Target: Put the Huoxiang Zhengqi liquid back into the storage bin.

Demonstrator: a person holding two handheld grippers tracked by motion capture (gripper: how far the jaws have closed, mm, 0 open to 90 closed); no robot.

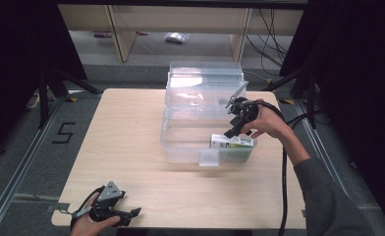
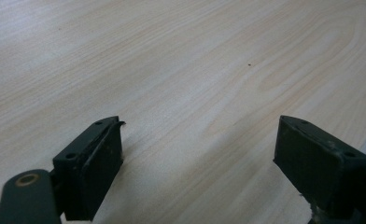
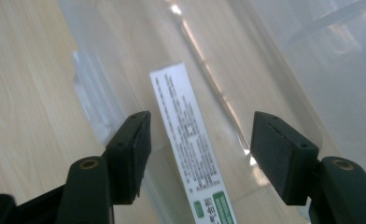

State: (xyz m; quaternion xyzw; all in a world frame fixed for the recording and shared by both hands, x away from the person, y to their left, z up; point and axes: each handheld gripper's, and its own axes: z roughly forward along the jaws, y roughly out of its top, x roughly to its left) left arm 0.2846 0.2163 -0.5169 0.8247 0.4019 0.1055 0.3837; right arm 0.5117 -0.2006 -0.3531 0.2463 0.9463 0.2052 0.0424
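Jaws of right gripper (image 3: 200, 154) stand apart, empty, above box (image 3: 190, 149) in bin (image 1: 180, 142).

We see our left tool (image 2: 197, 154) with its two black jaws spread wide apart, nothing between them, over the pale wood-grain bench (image 2: 181, 70).

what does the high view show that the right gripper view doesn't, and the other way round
High view alone: the whole table, the left gripper resting near its front edge, the bin's raised lid, and the person's right hand above the bin. Right gripper view alone: a close look at the fine print on the box's white label, seen between two jaws standing apart with nothing gripped. Both share the clear plastic bin, the green and white box lying inside it, and the right gripper.
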